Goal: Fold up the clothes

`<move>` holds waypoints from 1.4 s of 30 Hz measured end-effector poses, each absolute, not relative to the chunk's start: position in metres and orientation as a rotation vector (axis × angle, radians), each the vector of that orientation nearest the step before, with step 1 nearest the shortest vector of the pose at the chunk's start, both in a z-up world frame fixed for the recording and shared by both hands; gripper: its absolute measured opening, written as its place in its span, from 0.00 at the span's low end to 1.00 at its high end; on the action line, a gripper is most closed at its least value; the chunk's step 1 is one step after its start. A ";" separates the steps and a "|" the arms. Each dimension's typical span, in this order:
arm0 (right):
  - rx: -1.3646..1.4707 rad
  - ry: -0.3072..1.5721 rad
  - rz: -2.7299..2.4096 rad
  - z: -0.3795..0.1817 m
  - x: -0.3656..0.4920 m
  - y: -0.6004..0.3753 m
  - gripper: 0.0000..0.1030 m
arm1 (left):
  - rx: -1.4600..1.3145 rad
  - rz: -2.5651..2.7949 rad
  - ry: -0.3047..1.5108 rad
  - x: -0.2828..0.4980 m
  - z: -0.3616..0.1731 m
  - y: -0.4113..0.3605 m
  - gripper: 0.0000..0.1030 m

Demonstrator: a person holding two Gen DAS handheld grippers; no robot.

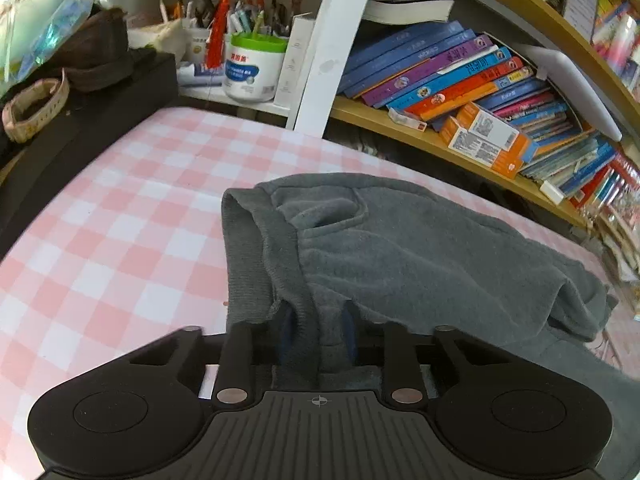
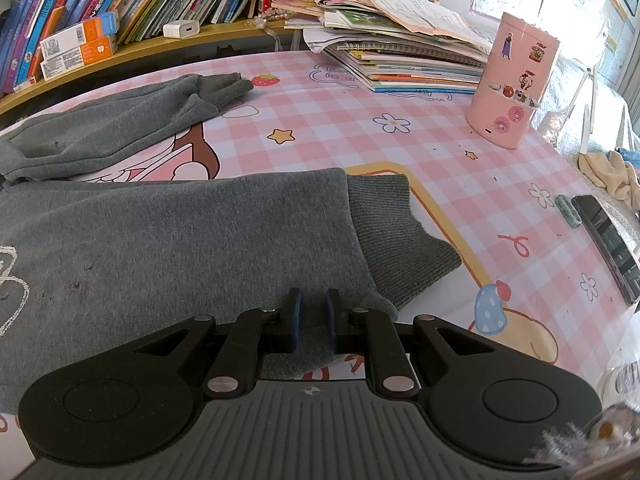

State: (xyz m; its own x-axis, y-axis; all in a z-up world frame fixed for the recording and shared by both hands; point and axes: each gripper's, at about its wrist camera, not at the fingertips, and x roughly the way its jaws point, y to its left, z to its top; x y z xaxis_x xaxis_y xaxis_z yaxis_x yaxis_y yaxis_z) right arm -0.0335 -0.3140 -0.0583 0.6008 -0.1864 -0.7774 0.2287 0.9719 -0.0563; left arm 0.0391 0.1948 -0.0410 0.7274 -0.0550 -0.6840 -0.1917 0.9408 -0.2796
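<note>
A pink canister (image 2: 514, 80) stands at two o'clock in the right view beside a stack of books (image 2: 404, 56), with a phone (image 2: 608, 240) at three o'clock and a bookshelf (image 1: 472, 92) behind the checked tablecloth (image 1: 120, 208). The grey sweatpants (image 2: 168, 240) sprawl across the table, one cuffed leg at centre. The left gripper (image 1: 318, 332) pinches a bunched waistband fold; the right gripper (image 2: 313, 316) sits narrowly parted with cloth between its pads, but whether it is squeezing is unclear.
</note>
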 end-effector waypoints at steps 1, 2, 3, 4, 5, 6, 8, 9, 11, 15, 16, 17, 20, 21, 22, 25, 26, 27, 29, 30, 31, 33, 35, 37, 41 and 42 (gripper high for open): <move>0.051 0.894 -0.241 -0.058 -0.034 -0.314 0.13 | -0.354 0.087 0.755 0.038 -0.041 0.197 0.02; 0.051 0.894 -0.242 -0.058 -0.033 -0.314 0.13 | -0.363 0.098 0.751 0.038 -0.040 0.199 0.01; 0.051 0.895 -0.242 -0.058 -0.033 -0.314 0.13 | -0.371 0.104 0.730 0.035 -0.036 0.200 0.01; 0.051 0.895 -0.243 -0.058 -0.033 -0.314 0.13 | -0.379 0.097 0.689 0.029 -0.028 0.200 0.01; 0.051 0.897 -0.243 -0.058 -0.032 -0.313 0.13 | -0.387 0.091 0.648 0.024 -0.020 0.200 0.01; 0.051 0.900 -0.243 -0.058 -0.032 -0.314 0.13 | -0.395 0.089 0.611 0.019 -0.013 0.201 0.01; 0.057 0.909 -0.237 -0.057 -0.032 -0.314 0.13 | -0.415 0.115 0.578 0.014 -0.006 0.211 0.01; 0.061 0.913 -0.229 -0.056 -0.032 -0.314 0.13 | -0.424 0.128 0.561 0.011 -0.002 0.216 0.01; 0.063 0.911 -0.197 -0.056 -0.033 -0.311 0.13 | -0.444 0.158 0.542 0.006 0.002 0.227 0.01; 0.038 0.915 -0.154 -0.056 -0.033 -0.302 0.15 | -0.513 0.240 0.716 0.020 -0.048 0.252 0.05; 0.033 0.917 -0.149 -0.056 -0.032 -0.300 0.15 | -0.522 0.243 0.708 0.018 -0.052 0.253 0.07; 0.029 0.919 -0.145 -0.056 -0.032 -0.299 0.16 | -0.528 0.241 0.701 0.016 -0.055 0.254 0.09; 0.042 0.916 -0.136 -0.056 -0.032 -0.302 0.16 | -0.522 0.183 0.707 0.003 -0.048 0.246 0.13; 0.046 0.915 -0.133 -0.057 -0.032 -0.303 0.17 | -0.519 0.163 0.709 -0.002 -0.046 0.244 0.13; 0.046 0.915 -0.130 -0.056 -0.032 -0.303 0.17 | -0.517 0.143 0.711 -0.006 -0.044 0.241 0.13; 0.055 0.912 -0.110 -0.057 -0.034 -0.303 0.25 | -0.510 0.085 0.716 -0.020 -0.038 0.233 0.13; 0.059 0.910 -0.102 -0.057 -0.034 -0.303 0.29 | -0.508 0.065 0.718 -0.024 -0.036 0.231 0.13; 0.062 0.909 -0.095 -0.057 -0.035 -0.303 0.30 | -0.505 0.045 0.719 -0.028 -0.033 0.228 0.12; 0.064 0.907 -0.095 -0.056 -0.035 -0.301 0.33 | -0.500 0.006 0.722 -0.037 -0.029 0.223 0.07; 0.066 0.905 -0.098 -0.055 -0.034 -0.301 0.33 | -0.499 -0.006 0.725 -0.041 -0.028 0.221 0.07; 0.069 0.901 -0.101 -0.055 -0.034 -0.301 0.35 | -0.502 0.012 0.730 -0.044 -0.029 0.224 0.07; 0.075 0.892 -0.108 -0.053 -0.034 -0.302 0.35 | -0.508 0.047 0.740 -0.048 -0.033 0.229 0.04; 0.082 0.884 -0.115 -0.052 -0.033 -0.302 0.35 | -0.514 0.082 0.749 -0.052 -0.036 0.234 0.02; 0.082 0.878 -0.114 -0.049 -0.034 -0.302 0.35 | -0.520 0.117 0.759 -0.057 -0.039 0.239 0.02; 0.069 0.897 -0.102 -0.049 -0.039 -0.298 0.36 | -0.531 0.188 0.778 -0.065 -0.045 0.249 0.02; 0.064 0.910 -0.100 -0.050 -0.040 -0.297 0.36 | -0.534 0.206 0.783 -0.068 -0.047 0.252 0.02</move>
State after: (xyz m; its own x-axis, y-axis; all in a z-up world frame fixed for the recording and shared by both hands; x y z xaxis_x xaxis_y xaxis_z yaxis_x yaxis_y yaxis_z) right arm -0.0402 -0.2969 -0.0503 0.6093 -0.0596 -0.7907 0.1141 0.9934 0.0131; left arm -0.0676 0.2520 -0.0468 0.6974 -0.0181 -0.7165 -0.3680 0.8488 -0.3796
